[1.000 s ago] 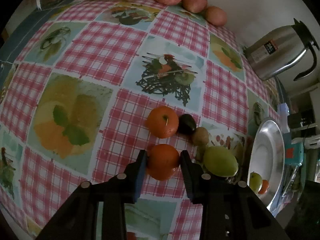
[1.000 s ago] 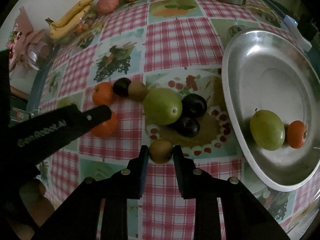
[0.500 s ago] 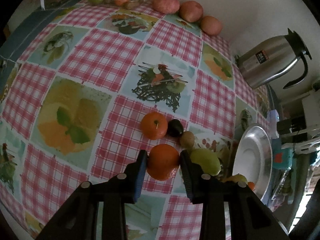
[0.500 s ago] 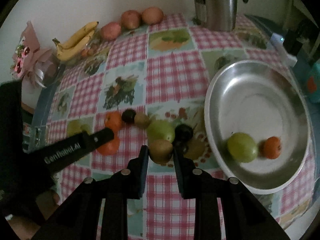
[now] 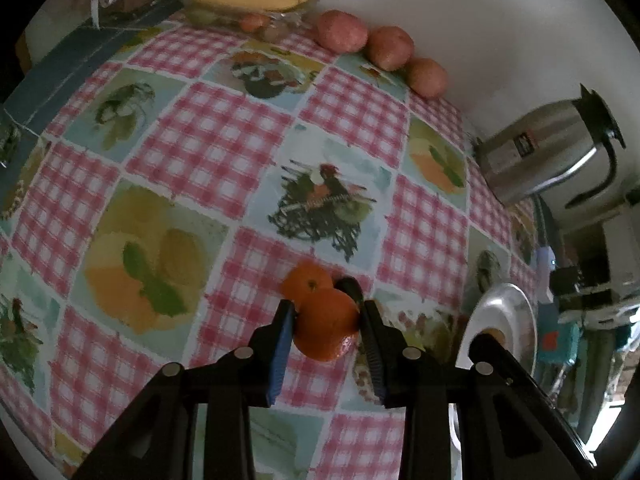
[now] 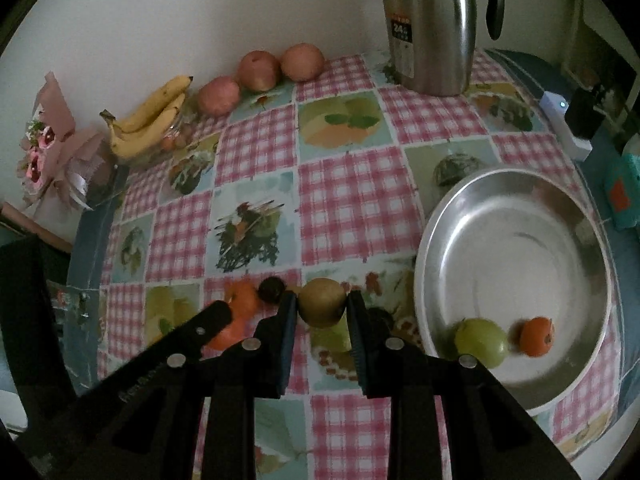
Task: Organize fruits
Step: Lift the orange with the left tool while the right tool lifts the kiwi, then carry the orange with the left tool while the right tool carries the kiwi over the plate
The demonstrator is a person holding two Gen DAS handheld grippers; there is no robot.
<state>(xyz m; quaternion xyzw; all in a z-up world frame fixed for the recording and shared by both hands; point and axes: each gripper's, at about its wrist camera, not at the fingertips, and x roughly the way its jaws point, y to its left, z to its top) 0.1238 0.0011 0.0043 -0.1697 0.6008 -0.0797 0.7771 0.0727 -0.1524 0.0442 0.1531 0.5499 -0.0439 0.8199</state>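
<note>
Orange (image 5: 326,324) round, glossy; brown kiwi (image 6: 322,307) matte, oval.

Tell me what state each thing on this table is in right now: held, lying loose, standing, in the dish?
Left tool: shut on the orange.
Orange: held, off the cloth.
Right tool: shut on the kiwi.
Kiwi: held.
Metal dish: on the table, holding two fruits.
Green fruit: lying in the dish.
Small orange fruit: lying in the dish.
Kettle: upright.
Bananas: lying by the wall.
</note>
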